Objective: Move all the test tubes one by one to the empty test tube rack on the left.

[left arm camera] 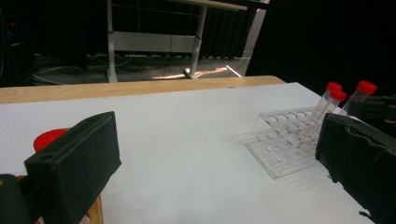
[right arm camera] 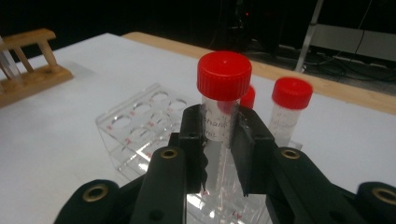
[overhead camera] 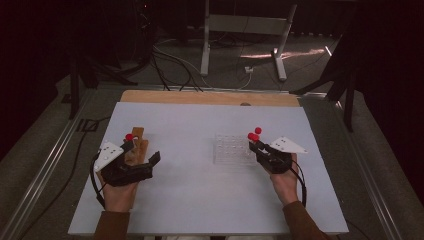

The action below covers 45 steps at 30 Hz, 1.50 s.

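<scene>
My right gripper [right arm camera: 219,135] is shut on a clear tube with a red cap [right arm camera: 223,93], held upright over the right end of a clear plastic rack [right arm camera: 135,130]. Two more red-capped tubes [right arm camera: 290,105] stand in the rack just behind it. From the high view, the right gripper [overhead camera: 257,146] is at the rack's [overhead camera: 231,149] right edge, beside the red caps [overhead camera: 253,136]. My left gripper [overhead camera: 141,151] is open beside a wooden rack [overhead camera: 137,145] that holds a red-capped tube [overhead camera: 129,137]. Nothing lies between its wide-set jaws [left arm camera: 217,158]; the red cap [left arm camera: 49,138] sits behind the left one.
The white tabletop [overhead camera: 200,200] lies on a wooden board whose far edge [overhead camera: 210,97] shows at the back. Beyond it, on the floor, are cables and table legs [overhead camera: 205,45]. Open white surface separates the two racks.
</scene>
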Available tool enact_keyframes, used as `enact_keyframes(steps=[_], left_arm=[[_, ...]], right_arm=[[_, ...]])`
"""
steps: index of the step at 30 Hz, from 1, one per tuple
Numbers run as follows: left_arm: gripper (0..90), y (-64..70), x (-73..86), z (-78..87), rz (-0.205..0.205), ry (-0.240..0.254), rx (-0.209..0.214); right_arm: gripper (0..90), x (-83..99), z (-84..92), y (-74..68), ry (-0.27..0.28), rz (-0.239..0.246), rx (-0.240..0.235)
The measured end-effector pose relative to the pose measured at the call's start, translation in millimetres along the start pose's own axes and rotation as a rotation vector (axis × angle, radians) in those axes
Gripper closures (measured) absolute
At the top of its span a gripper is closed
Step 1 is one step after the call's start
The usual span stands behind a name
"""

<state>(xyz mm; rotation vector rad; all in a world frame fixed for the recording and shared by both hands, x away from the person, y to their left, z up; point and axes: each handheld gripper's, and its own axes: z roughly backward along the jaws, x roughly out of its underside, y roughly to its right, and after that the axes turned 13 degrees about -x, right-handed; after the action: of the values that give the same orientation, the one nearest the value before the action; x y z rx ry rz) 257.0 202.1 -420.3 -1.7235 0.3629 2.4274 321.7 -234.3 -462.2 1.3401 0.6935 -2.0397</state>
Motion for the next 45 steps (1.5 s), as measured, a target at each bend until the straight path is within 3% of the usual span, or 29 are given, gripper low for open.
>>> enact_keyframes(steps=[11, 19, 28, 36, 39, 45], left_arm=[[0.6, 2.0, 0.7, -1.7, -0.003, -0.009, 0.008], [0.6, 4.8, 0.0, -1.5, -0.007, -0.011, 0.024], [0.7, 13.0, -2.1, 0.4, -0.005, 0.004, 0.049], [1.4, 33.9, -9.0, -1.2, -0.041, -0.002, 0.088], [1.9, 43.3, -13.2, -2.4, -0.044, 0.002, 0.119], [2.5, 70.3, -18.1, -10.7, -0.087, -0.013, 0.180]], right_arm=[[74.0, -19.1, 17.5, -4.5, 0.088, -0.017, -0.018], [74.0, -23.4, 20.8, -10.5, 0.094, -0.015, -0.042], [74.0, -22.5, 16.7, -23.3, 0.063, -0.012, -0.108], [73.9, -19.0, 8.0, -38.8, 0.023, 0.014, -0.161], [73.9, -16.9, 6.3, -44.4, 0.007, 0.019, -0.175], [73.9, -13.2, 1.9, -53.6, -0.012, 0.028, -0.203]])
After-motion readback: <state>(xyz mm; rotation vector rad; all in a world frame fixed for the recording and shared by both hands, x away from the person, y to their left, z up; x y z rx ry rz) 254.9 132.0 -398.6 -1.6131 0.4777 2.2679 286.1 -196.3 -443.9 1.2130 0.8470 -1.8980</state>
